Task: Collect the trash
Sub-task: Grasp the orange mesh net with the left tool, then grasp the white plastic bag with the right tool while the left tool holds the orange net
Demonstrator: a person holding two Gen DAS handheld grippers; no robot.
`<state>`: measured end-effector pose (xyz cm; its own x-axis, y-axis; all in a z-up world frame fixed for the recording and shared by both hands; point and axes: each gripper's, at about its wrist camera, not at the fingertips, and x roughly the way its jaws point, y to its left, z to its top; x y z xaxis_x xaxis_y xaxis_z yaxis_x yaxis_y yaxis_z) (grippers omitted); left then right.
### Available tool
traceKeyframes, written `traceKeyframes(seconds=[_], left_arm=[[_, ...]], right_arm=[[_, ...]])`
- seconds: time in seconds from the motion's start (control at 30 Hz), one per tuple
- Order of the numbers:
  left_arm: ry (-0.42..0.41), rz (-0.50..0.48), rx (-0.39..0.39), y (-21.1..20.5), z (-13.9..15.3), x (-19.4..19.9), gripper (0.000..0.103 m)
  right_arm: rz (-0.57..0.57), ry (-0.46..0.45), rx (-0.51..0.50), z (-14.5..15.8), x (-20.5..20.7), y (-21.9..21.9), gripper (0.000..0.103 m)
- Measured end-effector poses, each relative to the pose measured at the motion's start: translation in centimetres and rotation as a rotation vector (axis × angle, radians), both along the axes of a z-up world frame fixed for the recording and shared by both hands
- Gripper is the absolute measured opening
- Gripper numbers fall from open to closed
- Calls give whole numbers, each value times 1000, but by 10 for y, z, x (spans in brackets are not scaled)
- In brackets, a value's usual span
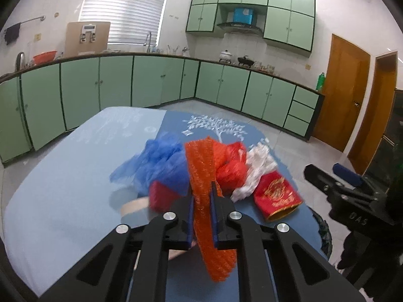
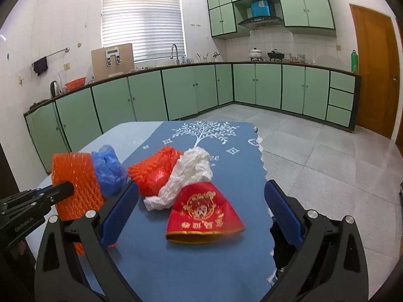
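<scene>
My left gripper (image 1: 202,196) is shut on an orange foam net sleeve (image 1: 205,196) and holds it above the table; the sleeve also shows at the left of the right wrist view (image 2: 74,183). On the blue tablecloth (image 2: 201,264) lie a crumpled blue plastic bag (image 1: 156,166), a red plastic bag (image 2: 156,173), a white crumpled bag (image 2: 186,176) and a red paper cup with gold print (image 2: 202,212) on its side. My right gripper (image 2: 201,196) is open, its jaws wide apart on either side of the red cup and white bag.
The table (image 1: 63,176) stands in a kitchen with green cabinets (image 2: 191,90) along the far walls. Tiled floor (image 2: 327,156) lies to the right. A small red object (image 1: 161,196) and a pale roll (image 1: 133,206) lie beside the blue bag.
</scene>
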<state>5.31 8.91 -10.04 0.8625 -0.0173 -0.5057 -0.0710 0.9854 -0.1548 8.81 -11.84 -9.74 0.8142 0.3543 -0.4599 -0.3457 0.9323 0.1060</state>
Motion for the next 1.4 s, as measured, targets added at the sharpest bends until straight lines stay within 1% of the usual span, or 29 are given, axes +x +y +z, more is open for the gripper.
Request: traceKeyframes(seconds=[0.17, 0.27, 0.4, 0.5, 0.6, 0.7, 0.77, 0.87, 0.93, 0.97, 1.0, 1.03, 1.07, 1.1, 1.13, 1.23, 1.4], left_arm=[[-27, 8, 5, -1, 5, 16, 11], [-24, 9, 11, -2, 2, 27, 11], [-4, 15, 4, 1, -8, 39, 11], [8, 18, 2, 4, -13, 45, 11], [11, 18, 10, 5, -16, 47, 11], [19, 20, 3, 6, -18, 49, 11], [23, 23, -2, 7, -20, 49, 11], [25, 21, -4, 7, -20, 50, 11], [25, 18, -6, 7, -19, 52, 11], [25, 17, -5, 7, -19, 52, 11], [26, 16, -7, 7, -20, 53, 11], [28, 15, -9, 7, -20, 54, 11], [29, 14, -10, 7, -20, 54, 11], [29, 14, -9, 8, -20, 54, 11], [28, 13, -7, 8, -20, 54, 11], [22, 13, -6, 8, -18, 52, 11], [-1, 10, -2, 6, -9, 47, 11]], right_arm=[[-1, -3, 20, 3, 15, 5, 96], [1, 2, 23, 2, 26, 10, 96], [14, 22, 17, -4, 43, 20, 91], [28, 50, 7, -11, 55, 27, 83], [42, 78, -9, -18, 66, 36, 81], [59, 104, -23, -23, 76, 43, 74], [63, 114, -35, -26, 80, 47, 72], [70, 138, -49, -30, 86, 50, 62], [80, 152, -57, -32, 89, 53, 53], [84, 154, -59, -33, 89, 53, 50], [93, 158, -62, -33, 89, 54, 45], [101, 163, -61, -34, 89, 55, 37], [111, 168, -59, -34, 89, 55, 32], [126, 173, -58, -34, 89, 56, 24], [138, 172, -57, -34, 88, 56, 18], [157, 146, -55, -28, 83, 57, 13], [166, 101, -25, -9, 74, 53, 11]])
